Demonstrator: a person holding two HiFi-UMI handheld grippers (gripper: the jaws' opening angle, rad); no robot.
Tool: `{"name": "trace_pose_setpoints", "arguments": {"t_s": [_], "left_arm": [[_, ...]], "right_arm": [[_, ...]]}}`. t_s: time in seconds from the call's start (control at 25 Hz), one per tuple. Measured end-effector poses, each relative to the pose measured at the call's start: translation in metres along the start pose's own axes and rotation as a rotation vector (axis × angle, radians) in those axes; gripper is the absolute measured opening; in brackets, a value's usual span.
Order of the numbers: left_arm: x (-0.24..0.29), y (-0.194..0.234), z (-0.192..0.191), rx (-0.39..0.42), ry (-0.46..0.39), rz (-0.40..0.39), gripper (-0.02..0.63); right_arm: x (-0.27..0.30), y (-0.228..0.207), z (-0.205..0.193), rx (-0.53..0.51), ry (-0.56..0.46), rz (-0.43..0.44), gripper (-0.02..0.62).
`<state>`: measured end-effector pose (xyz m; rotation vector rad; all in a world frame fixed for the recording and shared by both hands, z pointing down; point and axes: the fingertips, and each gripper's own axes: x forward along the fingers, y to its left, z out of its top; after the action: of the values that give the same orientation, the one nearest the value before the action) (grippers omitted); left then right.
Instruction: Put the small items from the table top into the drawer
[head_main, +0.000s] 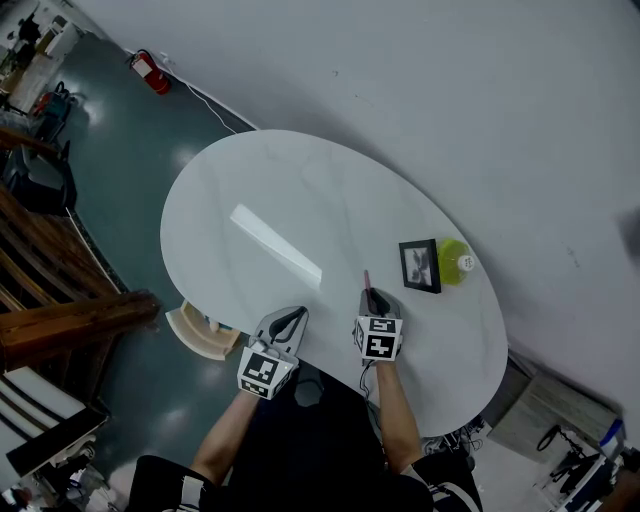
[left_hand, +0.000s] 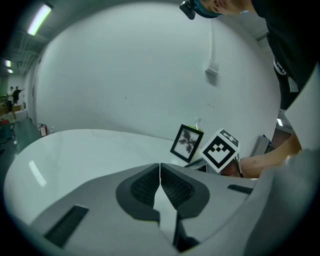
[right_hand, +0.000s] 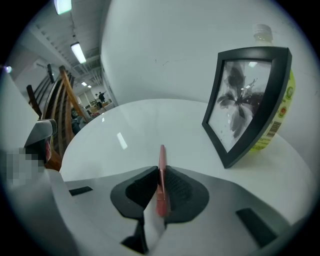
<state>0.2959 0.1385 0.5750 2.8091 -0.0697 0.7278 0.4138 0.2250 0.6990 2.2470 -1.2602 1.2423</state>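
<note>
Right gripper view is showing a slim pink pen (right_hand: 161, 159) standing on edge between the ribbed pads, its far end projecting forward over the white table (right_hand: 150, 125). The right gripper (right_hand: 161, 175) is clenching this pen, with the pads pressing it from both sides along its rear half. Head view is placing the pen near the table's near edge, in front of a black picture frame (head_main: 420, 265) with a green bottle (head_main: 456, 260) just behind it. Both are standing near the pen without touching it. Whether the pen is touching the table top cannot be told. The left gripper (left_hand: 160, 172) is resting closed and empty, low at the near edge.

Step in hand, as judged: securing the pen before carrying it off.
- The grip is sitting behind the pen's middle, so the tip is liable to droop or pivot. Keep the pads pressed firmly.
- Lift straight up before travelling.
- Keep the projecting tip clear of the standing frame, which could topple.
- A pale curved part (head_main: 205, 335) below the table's left edge may be the drawer, but this cannot be confirmed.
- The left gripper is free for opening it.
</note>
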Motion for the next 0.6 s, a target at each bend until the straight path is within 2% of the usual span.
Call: {"name": "trace_pose_setpoints", "arguments": {"t_s": [0.32,0.6], "left_arm": [[-0.010,-0.005,0.000,0.012,-0.024,0.007,0.021],[-0.037,-0.003,0.030,0.034,-0.088,0.055,0.021]], "right_arm": [[-0.015,0.010,0.021,-0.036,-0.067,0.038,0.066],[-0.052,0.042,0.056,-0.103,-0.158,0.094,0.066]]}}
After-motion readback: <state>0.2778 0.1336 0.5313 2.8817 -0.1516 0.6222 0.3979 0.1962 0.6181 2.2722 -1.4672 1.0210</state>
